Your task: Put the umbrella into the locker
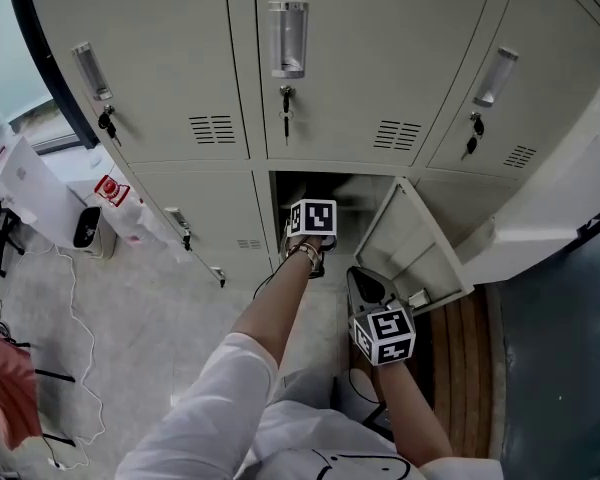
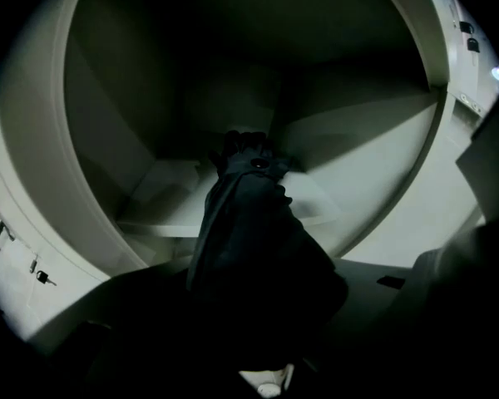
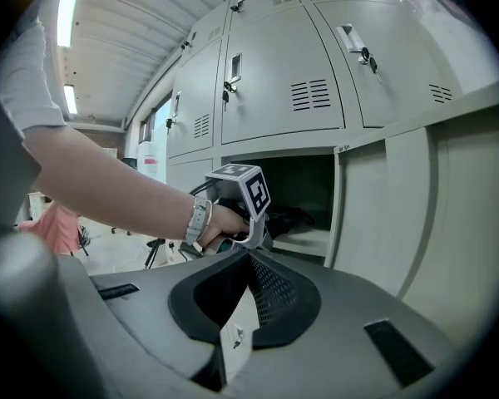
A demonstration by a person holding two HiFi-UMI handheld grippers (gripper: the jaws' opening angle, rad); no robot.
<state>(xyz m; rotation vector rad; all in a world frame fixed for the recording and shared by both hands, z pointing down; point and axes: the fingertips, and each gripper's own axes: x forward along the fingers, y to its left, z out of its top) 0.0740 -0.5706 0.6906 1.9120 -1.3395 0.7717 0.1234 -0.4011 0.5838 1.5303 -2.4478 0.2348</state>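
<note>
The black folded umbrella [image 2: 245,223] runs from between my left gripper's [image 2: 262,306] jaws into the open lower locker [image 2: 374,140], its far end over the locker floor. The jaws themselves are lost in shadow around the fabric. In the head view the left gripper [image 1: 313,213] sits at the mouth of that locker [image 1: 345,190]. The right gripper view shows the left gripper [image 3: 266,221] with the umbrella [image 3: 289,217] dark inside the compartment. My right gripper [image 1: 360,276] hangs nearer me, below the locker door [image 1: 410,243], its jaws [image 3: 249,256] shut with nothing in them.
The open door swings out to the right of the compartment. Closed lockers with keys [image 1: 286,103] surround it. White boxes [image 1: 30,183] and a cable [image 1: 75,308] lie on the floor at left, and a red cloth [image 1: 10,388] hangs at the lower left.
</note>
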